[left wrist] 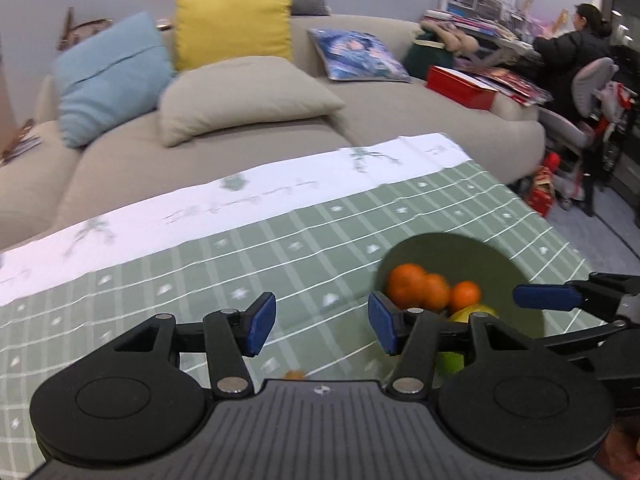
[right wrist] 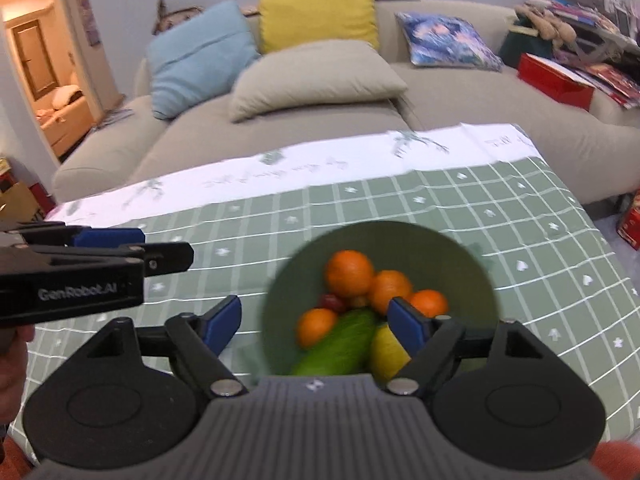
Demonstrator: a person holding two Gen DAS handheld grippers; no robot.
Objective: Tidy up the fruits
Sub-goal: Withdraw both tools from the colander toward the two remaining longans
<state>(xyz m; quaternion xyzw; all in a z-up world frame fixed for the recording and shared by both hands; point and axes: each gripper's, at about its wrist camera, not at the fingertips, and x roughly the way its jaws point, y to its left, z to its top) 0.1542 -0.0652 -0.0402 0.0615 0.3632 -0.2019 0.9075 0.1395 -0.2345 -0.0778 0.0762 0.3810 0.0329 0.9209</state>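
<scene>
Both tongs gape, empty: the right gripper (right wrist: 314, 322) above the bowl (right wrist: 472, 256) by the table's right edge, the left gripper (left wrist: 322, 326) beside it. Best to drop straight onto one orange (right wrist: 349, 273).

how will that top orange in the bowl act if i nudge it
The top orange looks round and smooth, so it would likely roll. It rests against other fruit, so a nudge may shift them too. The bowl wall should probably contain it.

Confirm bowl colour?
Sage green bowl, close to the checked cloth under it. Right wrist view shows it best.
</scene>
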